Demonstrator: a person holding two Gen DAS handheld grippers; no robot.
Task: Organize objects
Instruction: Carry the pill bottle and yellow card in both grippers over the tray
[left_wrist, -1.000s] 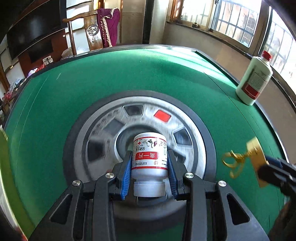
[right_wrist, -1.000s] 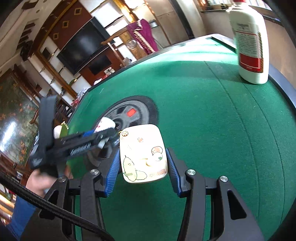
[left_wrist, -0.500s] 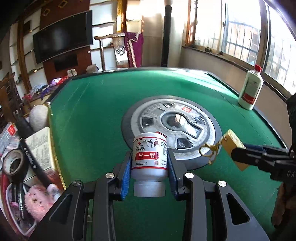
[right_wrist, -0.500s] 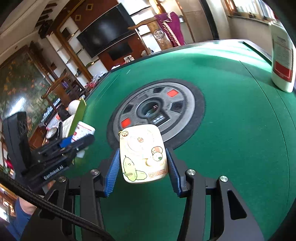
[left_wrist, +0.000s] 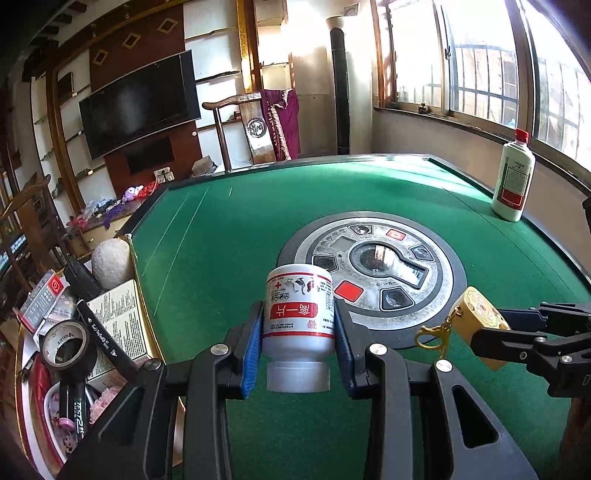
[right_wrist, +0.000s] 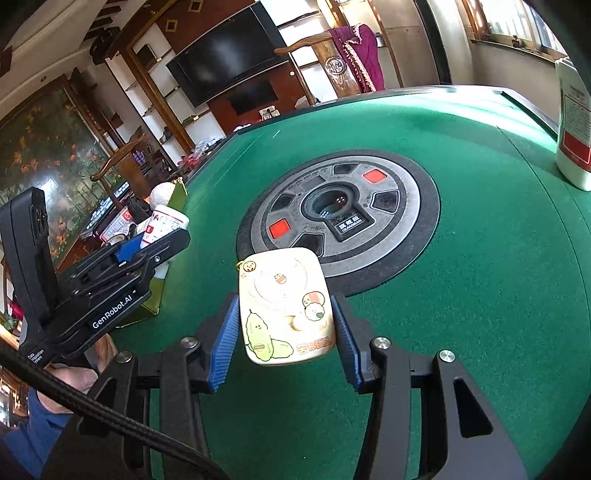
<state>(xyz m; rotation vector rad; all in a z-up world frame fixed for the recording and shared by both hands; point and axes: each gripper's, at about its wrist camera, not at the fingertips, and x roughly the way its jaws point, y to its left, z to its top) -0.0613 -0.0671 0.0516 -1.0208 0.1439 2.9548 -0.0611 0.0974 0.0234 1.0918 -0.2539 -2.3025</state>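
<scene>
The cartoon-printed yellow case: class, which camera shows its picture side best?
The right wrist view: the yellow case faces the lens, held by the right gripper. The left wrist view shows it edge-on, gold clasp dangling.

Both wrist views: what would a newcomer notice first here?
The round silver-and-black console set in the middle of the green felt table. In front of it each tool grips something: the left tool a white medicine bottle, the right tool a cream cartoon-printed case. A tall white bottle stands at the table's far right edge.
</scene>
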